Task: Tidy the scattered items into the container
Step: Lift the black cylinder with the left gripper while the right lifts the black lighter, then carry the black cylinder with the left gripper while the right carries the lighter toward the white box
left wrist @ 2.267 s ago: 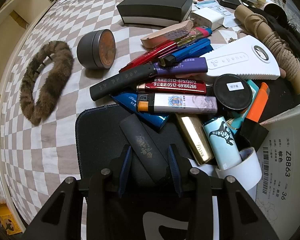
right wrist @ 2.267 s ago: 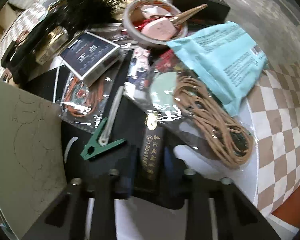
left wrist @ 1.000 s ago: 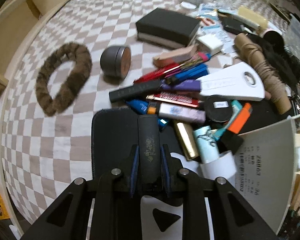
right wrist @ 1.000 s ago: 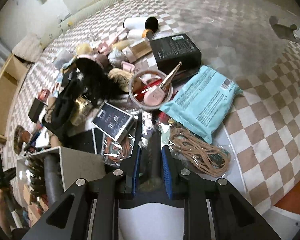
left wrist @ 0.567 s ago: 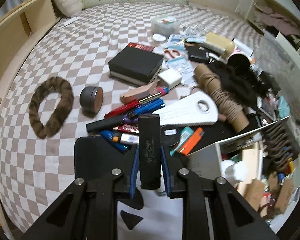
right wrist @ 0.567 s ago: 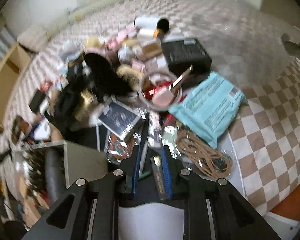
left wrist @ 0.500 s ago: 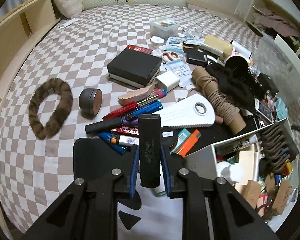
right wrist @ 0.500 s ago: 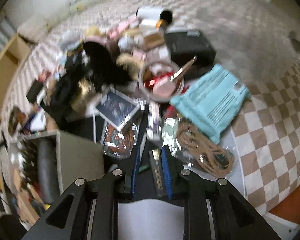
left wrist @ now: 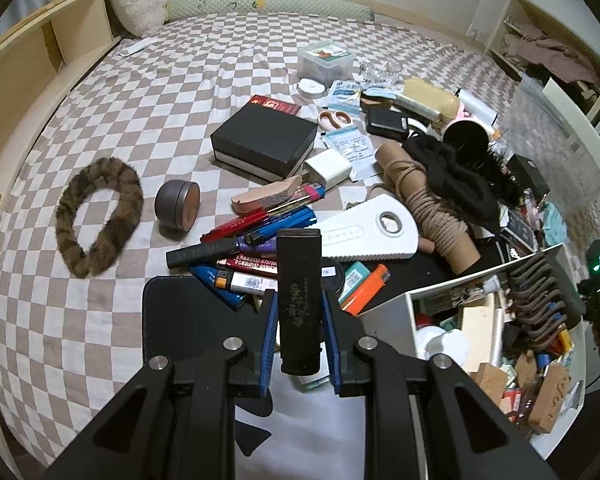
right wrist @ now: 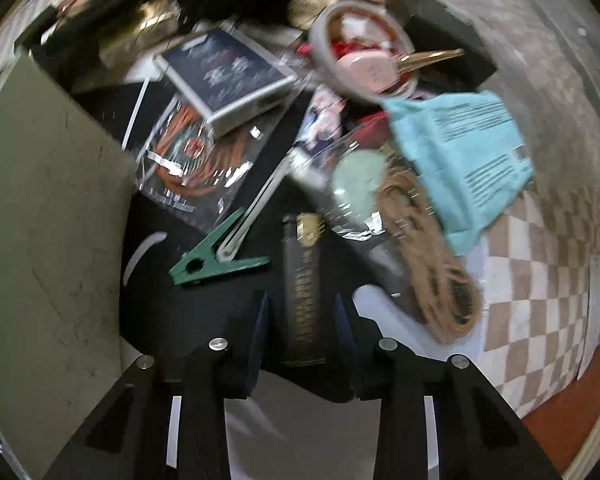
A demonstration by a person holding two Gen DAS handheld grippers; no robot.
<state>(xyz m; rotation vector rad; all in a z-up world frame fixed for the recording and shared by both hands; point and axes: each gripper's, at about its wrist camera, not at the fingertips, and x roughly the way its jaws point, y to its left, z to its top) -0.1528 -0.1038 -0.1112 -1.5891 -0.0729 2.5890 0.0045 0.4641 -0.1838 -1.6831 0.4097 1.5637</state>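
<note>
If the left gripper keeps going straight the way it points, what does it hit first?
Probably the pile of lighters and pens just ahead of the black stick the left gripper holds, though depth is unclear.

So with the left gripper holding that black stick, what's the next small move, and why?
Probably swing the left gripper right, over the white container, then release. The black stick is clamped and lifted clear of the pile, and the container sits open at lower right.

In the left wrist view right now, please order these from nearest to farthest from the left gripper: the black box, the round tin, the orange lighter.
1. Orange lighter, just right of the left gripper.
2. Round tin, ahead on the left.
3. Black box, farther up the bed, centre.
</note>
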